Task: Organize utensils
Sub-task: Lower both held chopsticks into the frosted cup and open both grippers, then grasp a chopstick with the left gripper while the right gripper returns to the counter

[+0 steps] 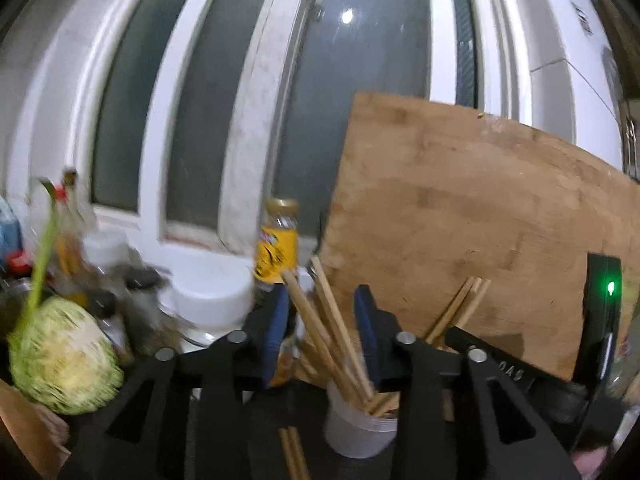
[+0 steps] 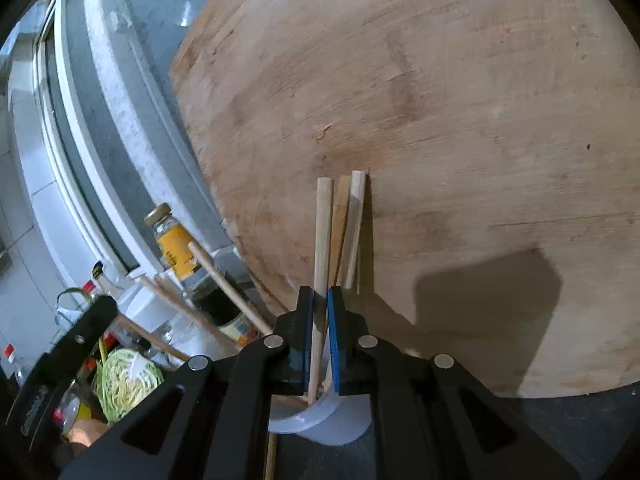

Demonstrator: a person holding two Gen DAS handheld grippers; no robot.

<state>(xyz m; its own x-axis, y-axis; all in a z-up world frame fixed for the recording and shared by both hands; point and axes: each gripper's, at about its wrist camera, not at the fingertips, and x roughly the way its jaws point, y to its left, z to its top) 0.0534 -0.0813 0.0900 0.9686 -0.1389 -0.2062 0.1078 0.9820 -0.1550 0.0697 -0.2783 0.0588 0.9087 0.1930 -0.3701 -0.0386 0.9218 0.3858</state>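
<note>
A white cup stands on the dark counter with several wooden chopsticks in it. My left gripper is open. Two chopsticks rise from the cup between its blue pads, leaning left without being pressed. My right gripper is shut on a bunch of three chopsticks that stand in the cup and lean against the board. In the left wrist view that bunch shows to the right. A loose pair of chopsticks lies on the counter before the cup.
A large wooden cutting board leans on the window behind the cup. To the left stand a yellow-labelled bottle, a white-lidded jar, other bottles and a cut cabbage.
</note>
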